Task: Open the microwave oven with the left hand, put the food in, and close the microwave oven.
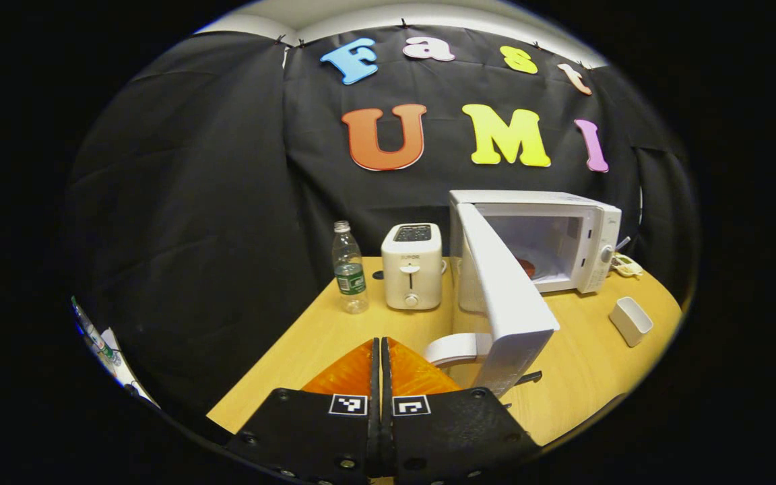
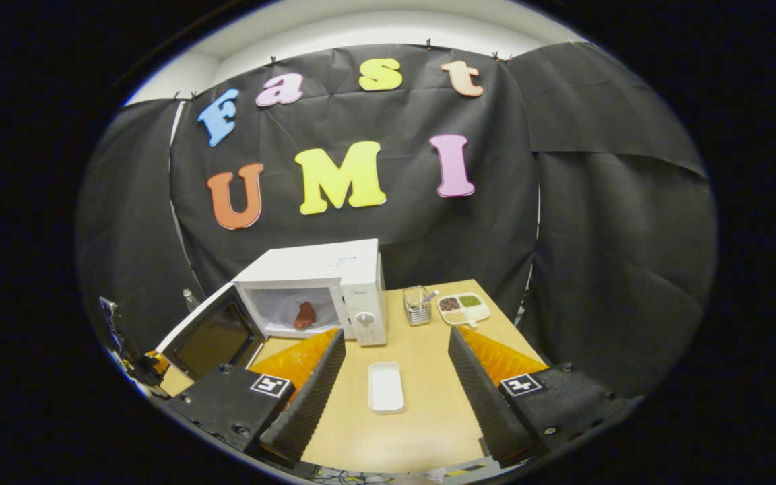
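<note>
The white microwave (image 1: 563, 222) stands at the back of the wooden table with its door (image 1: 506, 296) swung wide open toward me. A reddish-brown piece of food (image 2: 305, 314) lies inside the cavity, and it also peeks past the door edge as the food (image 1: 528, 267). My left gripper (image 1: 381, 342) is shut with nothing between its fingers, just left of the door's white handle (image 1: 455, 349) and apart from it. My right gripper (image 2: 396, 337) stands open over the table in front of the microwave (image 2: 334, 279), above an empty white tray (image 2: 386, 386).
A white toaster (image 1: 412, 266) and a water bottle (image 1: 349, 269) stand left of the microwave. The small white tray (image 1: 630, 320) lies to its right. A metal holder (image 2: 417, 304) and a divided plate of foods (image 2: 463, 308) sit at the table's back right.
</note>
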A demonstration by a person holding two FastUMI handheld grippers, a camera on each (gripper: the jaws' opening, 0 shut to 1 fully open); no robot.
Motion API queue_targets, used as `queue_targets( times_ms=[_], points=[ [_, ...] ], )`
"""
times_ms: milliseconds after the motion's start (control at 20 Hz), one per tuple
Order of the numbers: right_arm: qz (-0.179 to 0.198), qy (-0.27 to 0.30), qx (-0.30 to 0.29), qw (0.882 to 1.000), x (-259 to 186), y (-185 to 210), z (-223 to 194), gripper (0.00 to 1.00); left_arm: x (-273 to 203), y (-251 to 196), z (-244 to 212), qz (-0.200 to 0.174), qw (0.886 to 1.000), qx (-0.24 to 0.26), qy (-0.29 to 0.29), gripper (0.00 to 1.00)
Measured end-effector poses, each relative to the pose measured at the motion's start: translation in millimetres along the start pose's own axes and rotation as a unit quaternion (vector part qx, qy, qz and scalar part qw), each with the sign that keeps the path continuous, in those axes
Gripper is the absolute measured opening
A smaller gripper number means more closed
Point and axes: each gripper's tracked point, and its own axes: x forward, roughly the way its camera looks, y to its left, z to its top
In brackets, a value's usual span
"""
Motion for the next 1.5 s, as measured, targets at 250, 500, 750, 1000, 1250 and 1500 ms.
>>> queue_targets(
  times_ms=[250,500,750,1000,1250,1500],
  points=[
    [-0.007,0.011,0.001,1.0,-5.3,-6.5,-11.6,0.91,-7.1,-68.6,-1.9,-0.059,0.998,-0.002,0.004,0.0],
    [-0.008,0.026,0.006,1.0,-4.4,-15.7,-21.3,0.98,-5.7,-152.9,-1.7,-0.126,0.992,0.008,0.01,0.0],
    [-0.026,0.021,0.0,0.999,4.5,-40.3,-15.7,0.98,11.7,-225.2,12.1,-0.187,0.982,0.039,0.011,0.0],
    [-0.031,0.026,0.013,0.999,30.3,-63.4,-8.7,0.98,44.7,-281.2,24.7,-0.212,0.976,0.054,0.012,0.0],
    [-0.041,0.029,0.017,0.999,53.0,-88.3,4.1,0.98,77.8,-321.5,42.1,-0.22,0.974,0.06,0.002,0.0],
    [-0.046,0.024,0.016,0.999,70.7,-106.9,19.8,0.91,112.8,-347.8,57.1,-0.215,0.975,0.053,-0.006,0.0]
  ],
)
